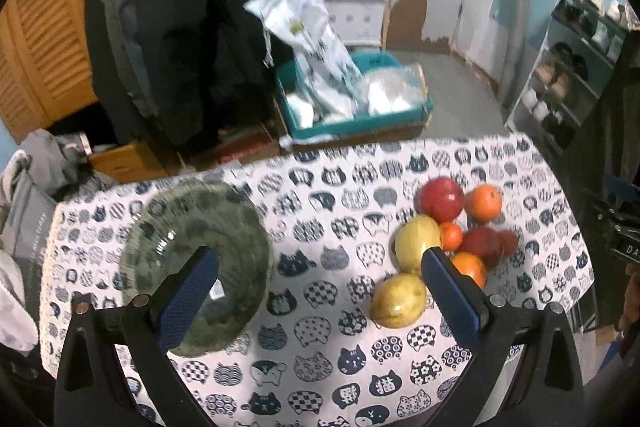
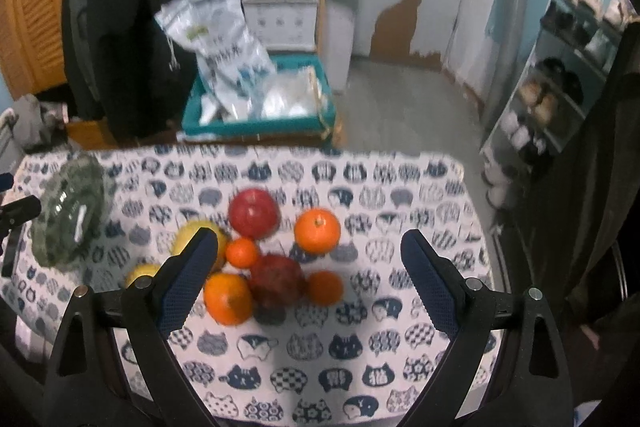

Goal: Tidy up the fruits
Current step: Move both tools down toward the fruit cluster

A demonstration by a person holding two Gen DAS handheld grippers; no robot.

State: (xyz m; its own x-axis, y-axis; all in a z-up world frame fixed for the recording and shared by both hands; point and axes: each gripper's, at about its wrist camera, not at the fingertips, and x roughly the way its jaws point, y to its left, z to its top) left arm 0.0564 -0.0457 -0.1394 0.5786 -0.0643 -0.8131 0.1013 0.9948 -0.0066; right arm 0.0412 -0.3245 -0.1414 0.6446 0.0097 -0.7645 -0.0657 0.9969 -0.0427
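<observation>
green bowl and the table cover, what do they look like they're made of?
Green bowl: looks like glossy glazed ceramic or glass; it has mottled dark-green patches, sharp light glints and a white sticker. The pictures leave open which of the two it is.

Table cover: seems to be matte woven fabric, white with printed navy cat heads; it shows no shine and drapes over the far edge. It could be coated cloth.

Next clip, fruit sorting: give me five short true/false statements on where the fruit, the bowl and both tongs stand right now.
1. Both tongs are open and hold nothing. True: left tongs, right tongs.
2. The green bowl already holds fruit. False: no fruit in it.
3. The fruit lies clustered on the cat-print cloth. True.
4. Every fruit is orange. False: a red apple and a yellow fruit are there too.
5. The bowl sits among the fruit. False: it stands apart.
</observation>
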